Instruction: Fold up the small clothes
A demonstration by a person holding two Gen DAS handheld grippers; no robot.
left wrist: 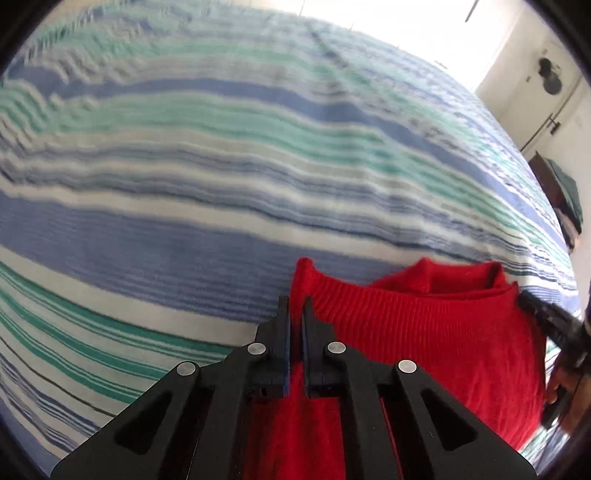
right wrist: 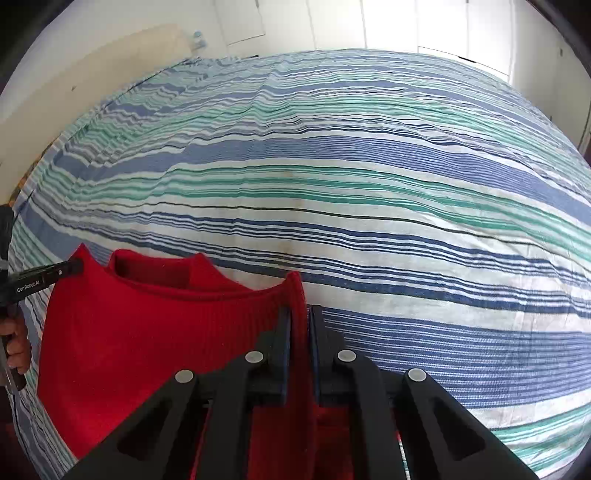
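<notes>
A red knit garment (left wrist: 424, 332) hangs stretched between my two grippers above the striped bed. My left gripper (left wrist: 296, 306) is shut on its left top corner, with red cloth pinched between the fingers. My right gripper (right wrist: 299, 314) is shut on the opposite top corner of the red garment (right wrist: 147, 332). The right gripper shows at the right edge of the left wrist view (left wrist: 546, 317). The left gripper shows at the left edge of the right wrist view (right wrist: 48, 275). The garment's lower part is hidden below both views.
A blue, green and white striped bedsheet (right wrist: 369, 192) covers the bed under the garment. White walls and a bright window (left wrist: 406, 29) lie beyond the far edge. Dark furniture with cloth (left wrist: 561, 192) stands at the bed's right side.
</notes>
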